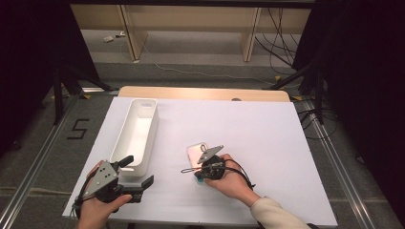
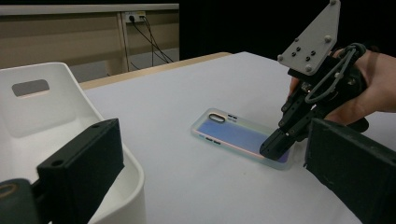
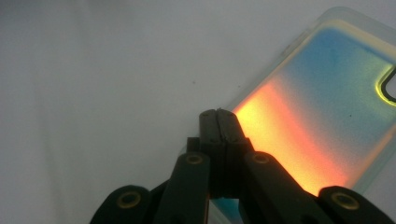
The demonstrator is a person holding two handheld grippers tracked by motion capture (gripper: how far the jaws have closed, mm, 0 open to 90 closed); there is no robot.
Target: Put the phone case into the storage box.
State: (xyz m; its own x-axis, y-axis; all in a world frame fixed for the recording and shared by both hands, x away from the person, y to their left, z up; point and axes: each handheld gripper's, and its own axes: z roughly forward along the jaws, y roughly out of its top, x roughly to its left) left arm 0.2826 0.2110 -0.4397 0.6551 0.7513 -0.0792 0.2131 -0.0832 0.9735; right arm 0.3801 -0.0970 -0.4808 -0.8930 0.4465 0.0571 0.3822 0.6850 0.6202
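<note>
A phone case (image 1: 195, 152), iridescent and translucent, lies flat on the white tabletop (image 1: 267, 143) a little below the middle of the high view, just right of a long white bin (image 1: 136, 133). The right gripper (image 1: 199, 177) points down at the case's near end; in the right gripper view its jaws are pressed together, their tips at the case's near edge (image 3: 299, 126). Whether that edge is pinched between the tips or merely touched, I cannot tell. In the left gripper view the same tips (image 2: 275, 145) rest on the case's near corner.

The left gripper (image 1: 141, 173) waits at the lower left of the high view, just off the bin's near end, jaws wide apart and holding nothing.

The step in hand looks like taking hold of the case, presumably to move it into the bin. Next comes a secure grip: the case is thin and flat on the surface, so one jaw must get under its rim before any lift. Otherwise it will probably slide.
</note>
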